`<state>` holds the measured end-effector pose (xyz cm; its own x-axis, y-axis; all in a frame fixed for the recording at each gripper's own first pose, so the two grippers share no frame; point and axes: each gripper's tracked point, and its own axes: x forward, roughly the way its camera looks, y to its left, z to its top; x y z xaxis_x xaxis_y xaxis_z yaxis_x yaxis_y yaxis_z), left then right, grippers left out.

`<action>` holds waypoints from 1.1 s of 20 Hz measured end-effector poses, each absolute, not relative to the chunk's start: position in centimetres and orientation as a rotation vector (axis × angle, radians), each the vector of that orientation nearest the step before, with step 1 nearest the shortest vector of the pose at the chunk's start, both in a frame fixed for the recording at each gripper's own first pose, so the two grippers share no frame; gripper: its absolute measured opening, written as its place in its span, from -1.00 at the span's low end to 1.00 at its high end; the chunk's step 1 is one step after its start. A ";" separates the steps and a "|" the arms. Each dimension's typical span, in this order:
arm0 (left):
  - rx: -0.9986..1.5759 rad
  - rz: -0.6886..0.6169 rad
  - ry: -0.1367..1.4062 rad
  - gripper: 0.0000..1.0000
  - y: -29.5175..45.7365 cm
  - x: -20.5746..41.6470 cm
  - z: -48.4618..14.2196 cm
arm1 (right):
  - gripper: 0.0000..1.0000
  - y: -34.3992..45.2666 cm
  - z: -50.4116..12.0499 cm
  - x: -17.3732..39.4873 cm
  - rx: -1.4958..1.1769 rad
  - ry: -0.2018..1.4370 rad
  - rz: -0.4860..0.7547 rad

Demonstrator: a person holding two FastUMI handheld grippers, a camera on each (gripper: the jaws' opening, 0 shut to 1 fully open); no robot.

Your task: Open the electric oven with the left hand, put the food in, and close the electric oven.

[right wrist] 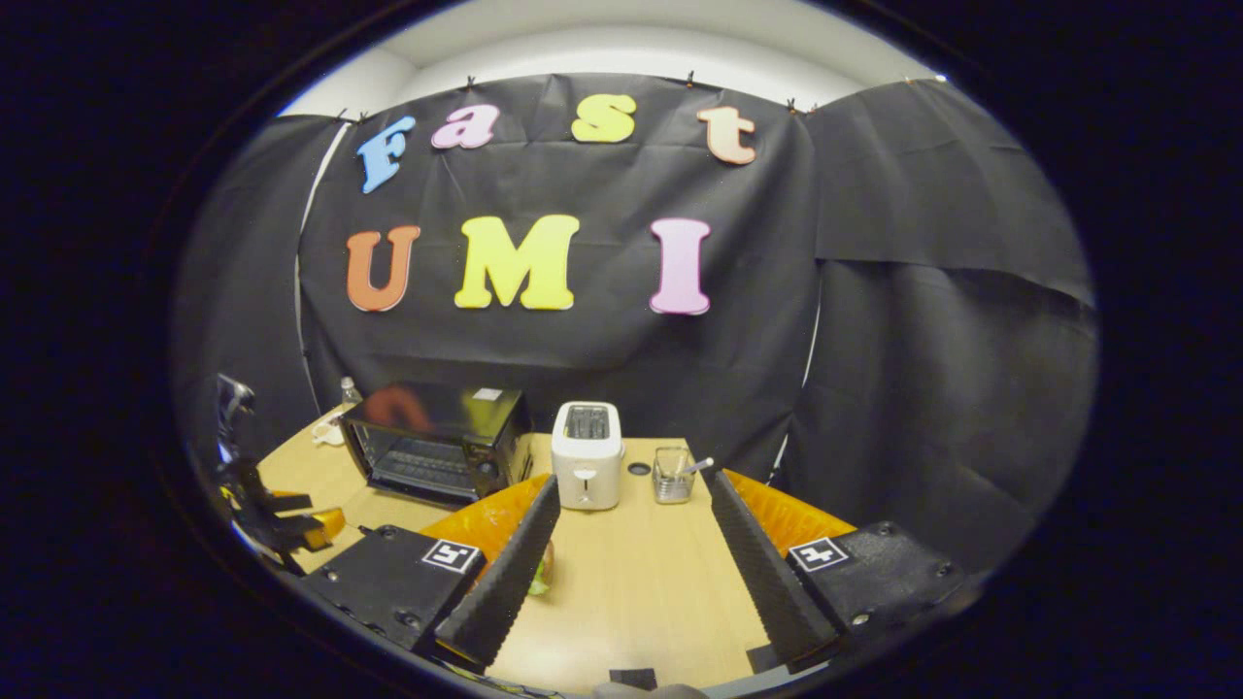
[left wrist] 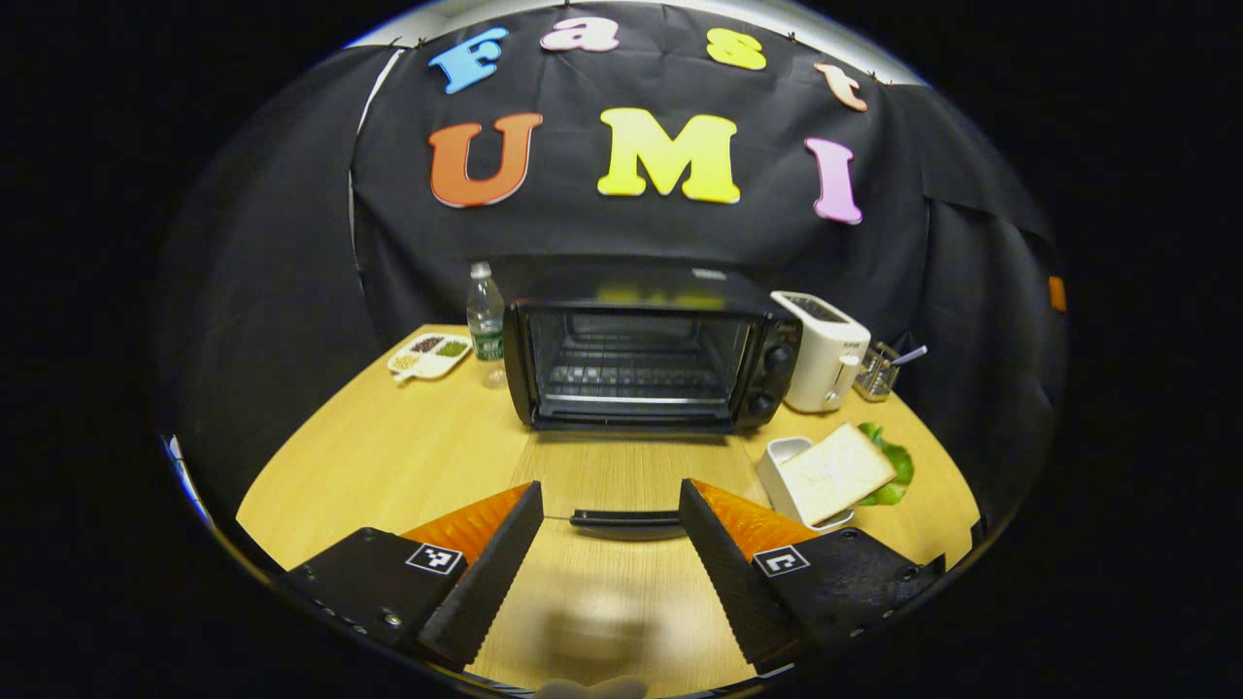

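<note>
The black electric oven stands at the back of the wooden table with its glass door folded down flat and its wire rack showing. The door's black handle lies between the tips of my left gripper, which is open and not pressing on it. A slice of bread leans in a white dish right of the door, with green lettuce behind it. My right gripper is open and empty over the table, facing the toaster. In the right gripper view the oven sits far left.
A white toaster and a glass holder with a utensil stand right of the oven. A water bottle and a divided snack tray are at its left. The booth's black cloth wall closes the back.
</note>
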<state>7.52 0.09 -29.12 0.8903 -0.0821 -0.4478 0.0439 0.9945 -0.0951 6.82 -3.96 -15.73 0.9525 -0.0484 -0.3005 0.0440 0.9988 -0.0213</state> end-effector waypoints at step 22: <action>-0.022 0.065 0.175 0.84 1.0 4.8 -9.4 | 0.60 7.4 -40.0 19.3 0.336 0.879 0.427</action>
